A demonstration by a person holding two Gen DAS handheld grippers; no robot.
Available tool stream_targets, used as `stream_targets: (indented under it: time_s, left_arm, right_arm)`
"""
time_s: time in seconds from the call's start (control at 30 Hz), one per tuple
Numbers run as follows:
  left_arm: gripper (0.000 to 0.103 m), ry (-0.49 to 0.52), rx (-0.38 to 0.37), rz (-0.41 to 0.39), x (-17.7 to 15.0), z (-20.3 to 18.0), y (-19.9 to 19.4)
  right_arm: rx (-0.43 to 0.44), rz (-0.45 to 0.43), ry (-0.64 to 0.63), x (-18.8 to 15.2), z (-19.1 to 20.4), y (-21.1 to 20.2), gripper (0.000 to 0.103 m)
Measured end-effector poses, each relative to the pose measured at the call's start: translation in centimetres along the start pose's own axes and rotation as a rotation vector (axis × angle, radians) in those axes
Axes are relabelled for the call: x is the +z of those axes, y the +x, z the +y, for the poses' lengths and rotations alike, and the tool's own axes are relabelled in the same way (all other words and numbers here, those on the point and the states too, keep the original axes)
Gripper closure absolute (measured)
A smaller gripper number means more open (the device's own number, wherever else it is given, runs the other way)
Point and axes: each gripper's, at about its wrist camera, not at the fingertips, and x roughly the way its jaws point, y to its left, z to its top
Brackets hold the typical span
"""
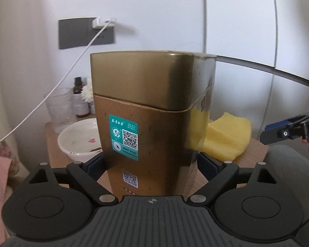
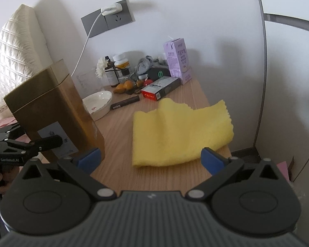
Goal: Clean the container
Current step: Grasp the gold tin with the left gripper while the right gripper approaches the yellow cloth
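A tall gold tin (image 1: 150, 103) with a teal label stands on the wooden bedside table (image 2: 117, 135), lid on. My left gripper (image 1: 152, 164) has its blue pads pressed on both sides of the tin's lower body. In the right wrist view the tin (image 2: 51, 103) is at the left, with one left finger (image 2: 49, 141) lying against its face. A folded yellow cloth (image 2: 181, 131) lies to the right of the tin. My right gripper (image 2: 150, 158) hovers open just in front of the cloth, with nothing between its fingers. It also shows at the right edge of the left wrist view (image 1: 288, 131).
A white bowl (image 2: 96, 103) and a clear glass (image 1: 59, 109) sit behind the tin. Bottles, a purple carton (image 2: 177, 59), a red and black box (image 2: 160, 88) and small clutter crowd the table's back. A charger cable (image 2: 82, 51) hangs from the wall socket. A quilted headboard (image 2: 10, 51) is at the left.
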Motion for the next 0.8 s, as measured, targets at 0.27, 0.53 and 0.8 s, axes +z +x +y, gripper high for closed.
stream_targets:
  time_s: [0.27, 0.53, 0.8]
  left_arm:
    - [0.011, -0.104, 0.222, 0.010, -0.3, -2.8, -1.1]
    - [0.011, -0.209, 0.420, 0.040, 0.3, -4.8, -1.1]
    - [0.009, -0.212, 0.347, -0.032, -0.5, -3.7, -2.0]
  right_arm:
    - [0.016, -0.025, -0.012, 0.2, 0.2, -0.4, 0.000]
    - [0.018, -0.039, -0.014, -0.4, 0.7, -1.5, 0.000]
    - [0.019, -0.051, -0.027, -0.3, 1.2, -1.9, 0.000]
